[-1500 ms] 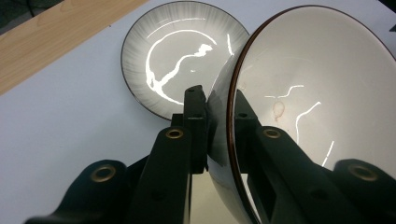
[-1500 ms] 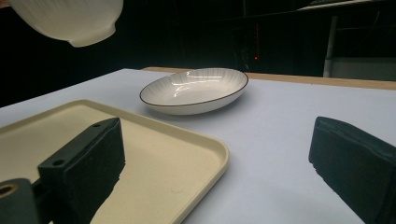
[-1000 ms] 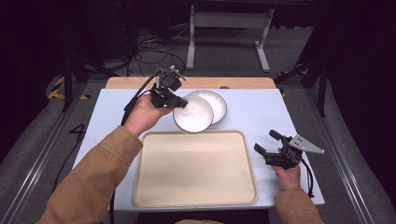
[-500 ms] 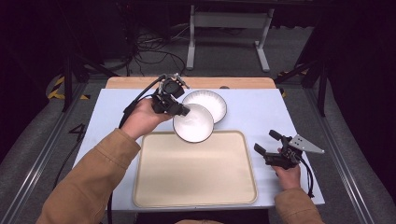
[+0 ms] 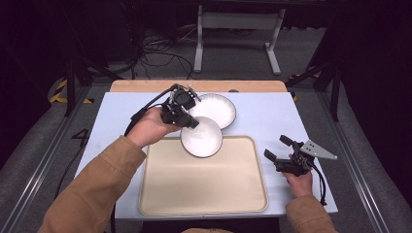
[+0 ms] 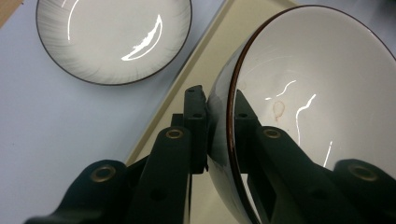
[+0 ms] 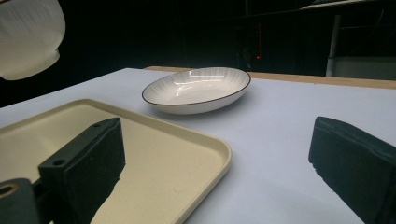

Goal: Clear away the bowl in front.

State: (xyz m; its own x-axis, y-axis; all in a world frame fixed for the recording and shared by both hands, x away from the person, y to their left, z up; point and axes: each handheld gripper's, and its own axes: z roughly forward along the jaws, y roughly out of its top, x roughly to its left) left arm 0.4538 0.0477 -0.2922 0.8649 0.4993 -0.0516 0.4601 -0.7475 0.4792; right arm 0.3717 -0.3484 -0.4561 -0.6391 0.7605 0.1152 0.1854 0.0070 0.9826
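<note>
carried off the plate (image 5: 216, 108) and out over the far edge of the tray (image 5: 252, 194) – bowl (image 5: 203, 137) clamped by its rim in the left tongs (image 5: 188, 120), right tongs (image 5: 279, 148) idle, spread apart – set-down likely next.

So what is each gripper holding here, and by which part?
The left gripper holds the white bowl by its rim, one jaw inside, one outside. The right gripper holds nothing.

Bright overhead light – dark surroundings – glare streaks on glaze, foreground blurred.
</note>
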